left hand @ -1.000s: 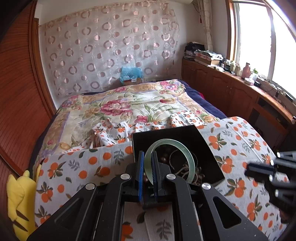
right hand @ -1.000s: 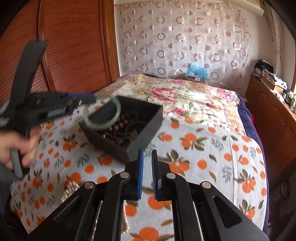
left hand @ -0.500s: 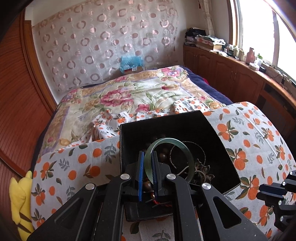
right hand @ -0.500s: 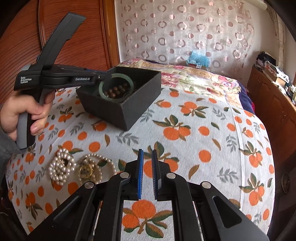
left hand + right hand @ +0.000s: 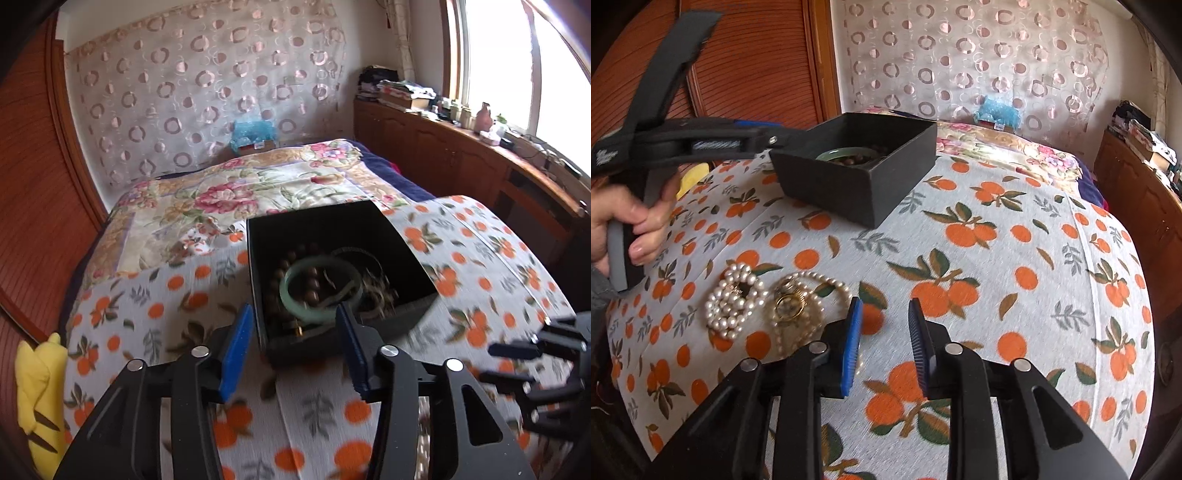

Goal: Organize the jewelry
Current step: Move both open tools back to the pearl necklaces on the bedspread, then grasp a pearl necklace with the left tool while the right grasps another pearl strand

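Observation:
A black open box (image 5: 406, 254) stands on the orange-print cloth. Inside it lie a pale green jade bangle (image 5: 317, 314), brown wooden beads (image 5: 312, 286) and tangled metal pieces. My left gripper (image 5: 293, 345) is open and empty, just in front of the box's near wall. In the right wrist view the box (image 5: 857, 188) stands at the back with the bangle (image 5: 842, 152) in it. My right gripper (image 5: 884, 347) is open and empty above the cloth. A pearl bracelet (image 5: 733, 301) and a pearl necklace with a gold pendant (image 5: 792, 302) lie left of it.
The cloth (image 5: 1015, 240) covers a rounded surface that drops off at the right and front. A floral bed (image 5: 258, 188) lies behind. A wooden cabinet (image 5: 461, 158) runs along the right wall. A yellow plush toy (image 5: 37, 387) sits at the left edge.
My left gripper opened and let the jade bangle drop into the box, then drew back. My right gripper opened and moved down towards the cloth beside the pearls.

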`<state>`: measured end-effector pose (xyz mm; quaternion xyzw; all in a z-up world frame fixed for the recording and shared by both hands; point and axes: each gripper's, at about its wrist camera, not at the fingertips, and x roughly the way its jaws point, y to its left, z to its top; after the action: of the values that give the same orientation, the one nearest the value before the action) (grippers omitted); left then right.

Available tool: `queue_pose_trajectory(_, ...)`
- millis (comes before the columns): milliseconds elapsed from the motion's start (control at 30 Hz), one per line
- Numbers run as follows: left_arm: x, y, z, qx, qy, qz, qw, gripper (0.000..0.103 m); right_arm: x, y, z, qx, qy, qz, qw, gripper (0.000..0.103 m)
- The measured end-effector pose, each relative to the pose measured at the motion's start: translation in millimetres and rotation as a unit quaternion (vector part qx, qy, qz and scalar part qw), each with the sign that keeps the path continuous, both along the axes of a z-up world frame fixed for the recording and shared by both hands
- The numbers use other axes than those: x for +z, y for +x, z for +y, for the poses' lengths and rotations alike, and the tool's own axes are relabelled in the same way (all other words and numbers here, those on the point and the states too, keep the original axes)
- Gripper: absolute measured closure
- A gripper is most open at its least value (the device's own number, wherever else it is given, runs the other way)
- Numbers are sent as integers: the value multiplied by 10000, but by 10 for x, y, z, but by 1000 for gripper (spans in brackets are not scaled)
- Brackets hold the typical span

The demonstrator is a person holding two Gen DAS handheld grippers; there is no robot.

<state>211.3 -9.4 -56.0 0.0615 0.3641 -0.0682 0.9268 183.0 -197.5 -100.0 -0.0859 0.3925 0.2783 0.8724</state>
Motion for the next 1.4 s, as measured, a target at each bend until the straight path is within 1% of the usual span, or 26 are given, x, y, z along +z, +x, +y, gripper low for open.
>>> queue_pose_trajectory(67,-33,-109,32,-71,-51,37,10000,57,-6,-43,5,-7,-37,-24,10000,75)
queue_pose_trajectory(133,-84,-230,52,-141,-83,95,9998,56,-15,-74,20,76,-37,46,10000,75)
queue_pose_trajectory(333,-211,-498,48,-356,-171,234,9989,56,-59,-126,59,160,-247,51,9996,75)
queue_pose_trajectory(367,-227,-538,38,-381,-194,242,9988,56,-59,-128,56,143,-257,48,9996,75)
queue_pose_trajectory(400,-245,-584,33,-417,-237,261,9985,56,-63,-125,55,70,-315,26,9995,78)
queue_pose_trajectory(467,-285,-699,23,-476,-349,304,9978,56,-63,-129,44,-94,-462,-60,9989,79)
queue_pose_trajectory(533,-332,-797,0,-535,-498,368,9966,56,-63,-128,23,-144,-414,-42,9990,79)
queue_pose_trajectory(667,-359,-924,-40,-594,-596,361,9958,56,-73,-124,6,-154,-389,-54,9991,79)
queue_pose_trajectory(700,-357,-941,-54,-637,-626,353,9954,56,-71,-124,1,-153,-385,-53,9991,79)
queue_pose_trajectory(800,-355,-960,-90,-793,-755,381,9933,72,-74,-123,2,-155,-355,-34,9992,79)
queue_pose_trajectory(833,-362,-953,-104,-814,-758,399,9930,74,-73,-124,3,-155,-365,-42,9992,79)
queue_pose_trajectory(900,-380,-924,-134,-834,-718,444,9929,85,-71,-121,-1,-157,-387,-61,9991,79)
queue_pose_trajectory(1000,-419,-877,-172,-839,-641,534,9930,86,-72,-125,-5,-157,-373,-53,9992,79)
queue_pose_trajectory(1133,-474,-851,-180,-871,-677,623,9919,86,-72,-131,0,-159,-364,-51,9992,79)
queue_pose_trajectory(1333,-499,-809,-247,-949,-587,730,9911,86,-73,-123,1,-160,-372,-58,9992,79)
queue_pose_trajectory(1400,-508,-789,-263,-974,-580,766,9906,84,-73,-125,1,-160,-381,-65,9991,79)
